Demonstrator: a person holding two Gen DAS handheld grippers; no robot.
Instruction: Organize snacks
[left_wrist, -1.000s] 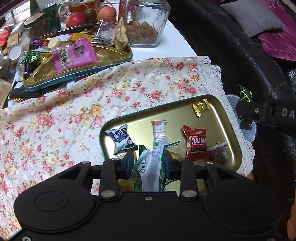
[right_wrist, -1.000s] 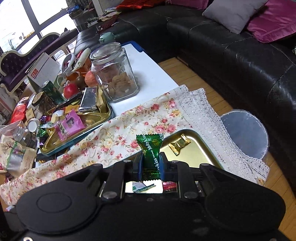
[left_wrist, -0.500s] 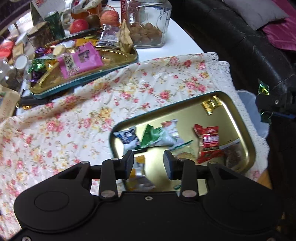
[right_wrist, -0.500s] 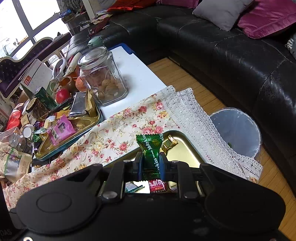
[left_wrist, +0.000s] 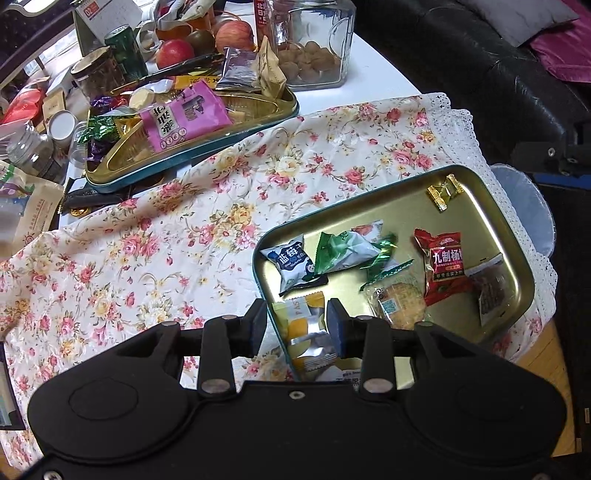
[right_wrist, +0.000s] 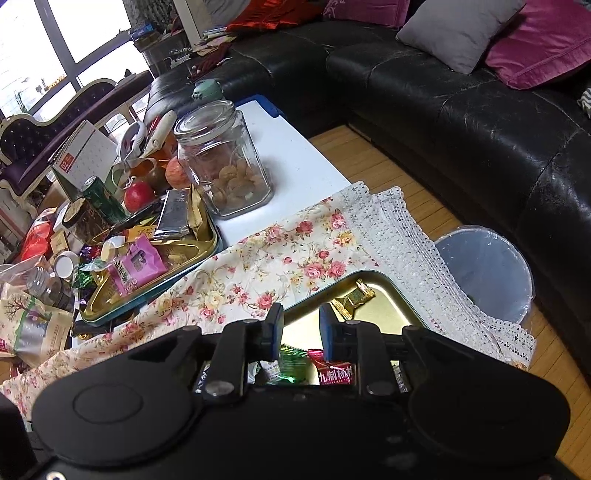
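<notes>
A gold tray (left_wrist: 513, 236) lies on the flowered cloth at the near right. In it lie a white-green packet (left_wrist: 347, 251), a green candy (left_wrist: 382, 256), a blue-white packet (left_wrist: 290, 262), a red packet (left_wrist: 445, 264), a gold candy (left_wrist: 443, 192), a round cake (left_wrist: 400, 302) and a yellow packet (left_wrist: 304, 332). My left gripper (left_wrist: 296, 323) is open and empty above the tray's near left corner. My right gripper (right_wrist: 301, 326) is open and empty above the tray (right_wrist: 397, 291); the green candy (right_wrist: 291, 363) and red packet (right_wrist: 334, 373) show below it.
A second gold tray (left_wrist: 207, 147) full of snacks, with a pink packet (left_wrist: 184, 116), stands at the far left. Behind it are a glass jar (left_wrist: 314, 40), apples (left_wrist: 173, 51), a can and bags. A grey bin (right_wrist: 487, 273) stands by the table's right edge. A black sofa lies beyond.
My left gripper opened and dropped the white-green packet into the tray, then drew back left. My right gripper opened and the green candy fell into the tray.
</notes>
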